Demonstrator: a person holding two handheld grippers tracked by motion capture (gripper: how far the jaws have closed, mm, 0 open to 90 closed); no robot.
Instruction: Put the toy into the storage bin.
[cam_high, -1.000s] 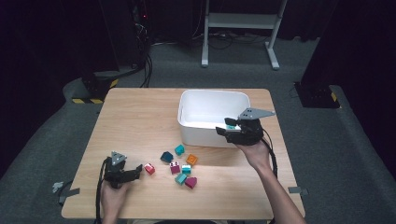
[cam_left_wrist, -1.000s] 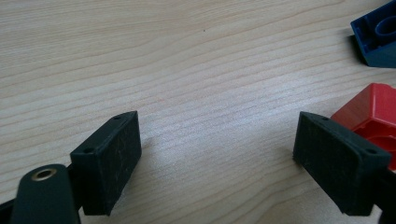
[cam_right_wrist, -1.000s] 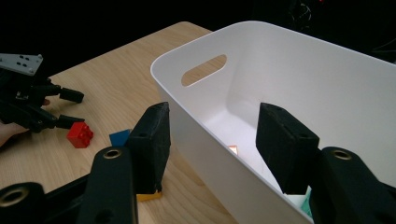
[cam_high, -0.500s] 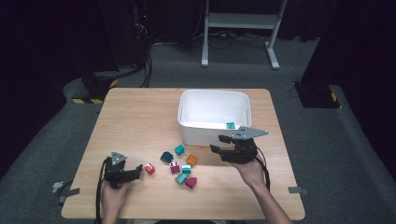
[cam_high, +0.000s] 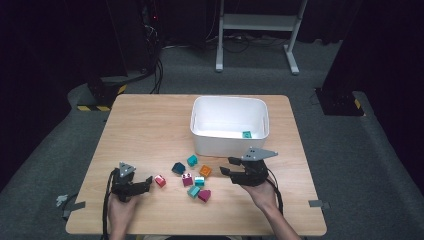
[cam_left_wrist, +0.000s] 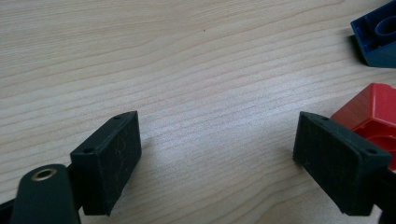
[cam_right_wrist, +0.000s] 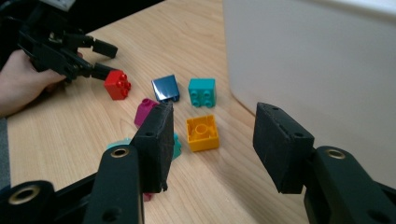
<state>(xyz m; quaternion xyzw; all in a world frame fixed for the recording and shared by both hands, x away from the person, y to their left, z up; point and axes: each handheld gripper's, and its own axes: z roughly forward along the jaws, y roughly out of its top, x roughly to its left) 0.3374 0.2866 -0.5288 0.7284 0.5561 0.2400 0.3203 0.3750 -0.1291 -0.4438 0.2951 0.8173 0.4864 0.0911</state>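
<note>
One teal brick (cam_high: 246, 134) lies in our white bin (cam_high: 200, 130); roughly eight remain on the worktop (cam_high: 150, 125). Our right gripper (cam_right_wrist: 210, 140), wide and empty, nears the orange brick (cam_right_wrist: 202, 133).

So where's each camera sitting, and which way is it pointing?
High view: above the person's side of the table, looking forward and down on the bin and bricks; both forearms, left gripper and right gripper show.
Left gripper view: rides the left gripper, low over the wood; open jaws, red brick beside one.
Right gripper view: rides the right gripper, facing the orange brick; the other hand shows.
Shared: the red brick, in all three.
</note>
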